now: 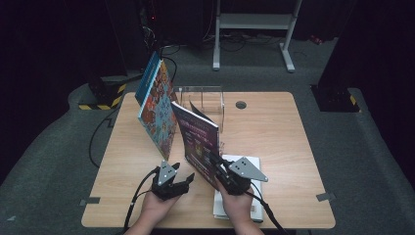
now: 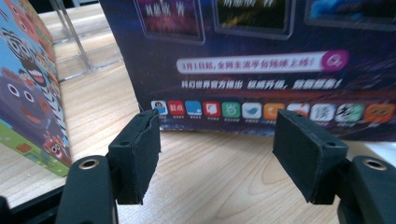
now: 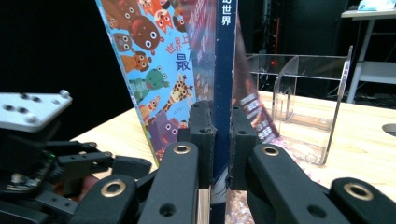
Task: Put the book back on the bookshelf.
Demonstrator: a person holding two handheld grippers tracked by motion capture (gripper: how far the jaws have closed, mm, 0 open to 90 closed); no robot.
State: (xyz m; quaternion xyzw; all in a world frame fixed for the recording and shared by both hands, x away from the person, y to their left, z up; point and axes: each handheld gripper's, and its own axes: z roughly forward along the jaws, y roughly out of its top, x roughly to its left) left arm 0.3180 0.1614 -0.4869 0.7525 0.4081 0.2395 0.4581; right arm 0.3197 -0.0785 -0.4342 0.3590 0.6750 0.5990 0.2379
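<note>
Partly hidden: dark book [image 3: 223, 70] spine between right hand-held gripper [image 3: 221, 140] pads.

Bright lit table, dark surroundings, slight blur.

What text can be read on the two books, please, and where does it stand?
"世界", spine of the dark book, in the right gripper.
"世界" and "最", cover of the cartoon animal book.
"科幻世界官方推出", white line on the dark book's cover.
Pink banner and icon labels: too blurred to read reliably.
</note>
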